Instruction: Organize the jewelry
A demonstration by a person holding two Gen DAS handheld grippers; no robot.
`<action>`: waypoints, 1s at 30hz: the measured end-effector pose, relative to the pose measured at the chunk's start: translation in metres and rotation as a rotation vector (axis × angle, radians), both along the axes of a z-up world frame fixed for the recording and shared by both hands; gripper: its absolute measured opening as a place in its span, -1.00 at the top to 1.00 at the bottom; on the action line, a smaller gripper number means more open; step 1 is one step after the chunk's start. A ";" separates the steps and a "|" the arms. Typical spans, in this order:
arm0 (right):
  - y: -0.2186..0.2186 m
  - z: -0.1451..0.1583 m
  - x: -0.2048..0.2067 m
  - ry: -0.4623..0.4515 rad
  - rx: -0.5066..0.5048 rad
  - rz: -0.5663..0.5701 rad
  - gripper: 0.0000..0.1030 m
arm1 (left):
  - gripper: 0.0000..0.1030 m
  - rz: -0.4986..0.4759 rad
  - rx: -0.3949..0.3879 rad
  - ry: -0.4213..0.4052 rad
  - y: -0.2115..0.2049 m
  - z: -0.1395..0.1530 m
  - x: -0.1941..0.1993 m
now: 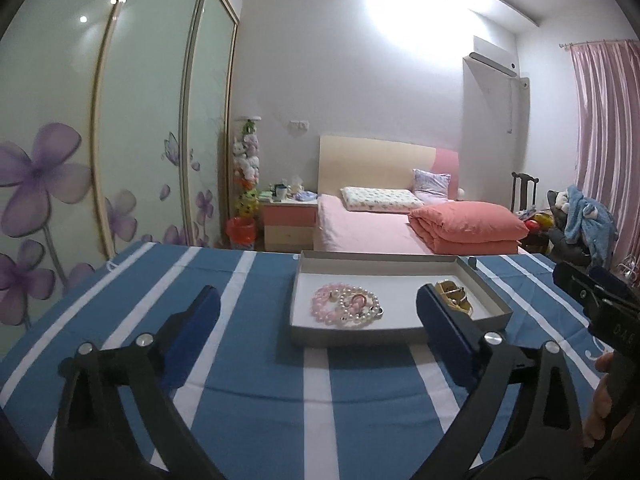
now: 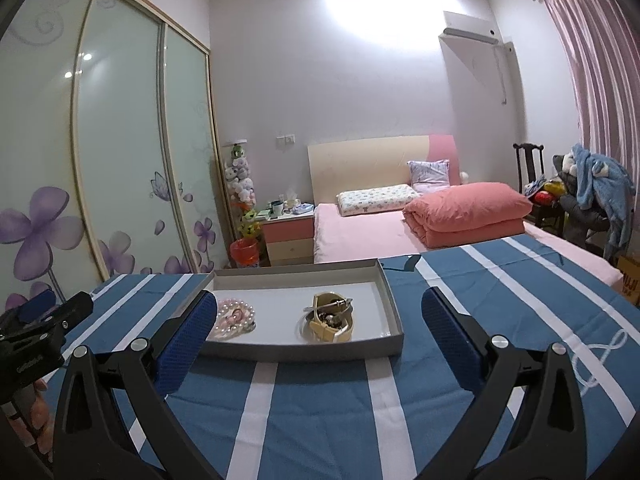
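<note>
Spread left hand-held gripper (image 1: 318,312), tray (image 1: 360,338) beyond, jewelry (image 1: 346,306) inside

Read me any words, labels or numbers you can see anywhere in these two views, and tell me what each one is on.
"D A G", faint and uncertain, on the body of the right gripper seen in the left wrist view.
Orange letters on the cardboard box at the right edge of the right wrist view: cut off, unreadable.
Pale lettering on the left gripper body: too blurred to read.
Logo on the air conditioner: too small to read.
</note>
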State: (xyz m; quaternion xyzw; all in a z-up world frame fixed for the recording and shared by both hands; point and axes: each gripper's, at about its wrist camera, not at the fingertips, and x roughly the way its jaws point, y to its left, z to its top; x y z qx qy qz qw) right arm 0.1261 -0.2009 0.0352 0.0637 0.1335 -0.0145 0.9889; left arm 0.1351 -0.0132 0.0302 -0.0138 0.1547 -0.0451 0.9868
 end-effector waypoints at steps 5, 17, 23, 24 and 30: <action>0.010 -0.004 -0.018 -0.015 -0.054 -0.018 -0.97 | -0.91 0.013 0.015 0.010 -0.002 -0.007 -0.021; 0.019 -0.028 -0.037 0.016 -0.087 -0.027 -0.97 | -0.91 0.042 0.013 0.062 0.003 -0.028 -0.029; 0.016 -0.028 -0.040 0.008 -0.081 -0.038 -0.97 | -0.91 0.043 0.028 0.056 -0.002 -0.026 -0.031; 0.016 -0.028 -0.041 0.007 -0.080 -0.037 -0.97 | -0.91 0.041 0.030 0.055 -0.003 -0.025 -0.031; 0.016 -0.026 -0.040 0.009 -0.083 -0.032 -0.97 | -0.91 0.045 0.034 0.054 -0.005 -0.025 -0.031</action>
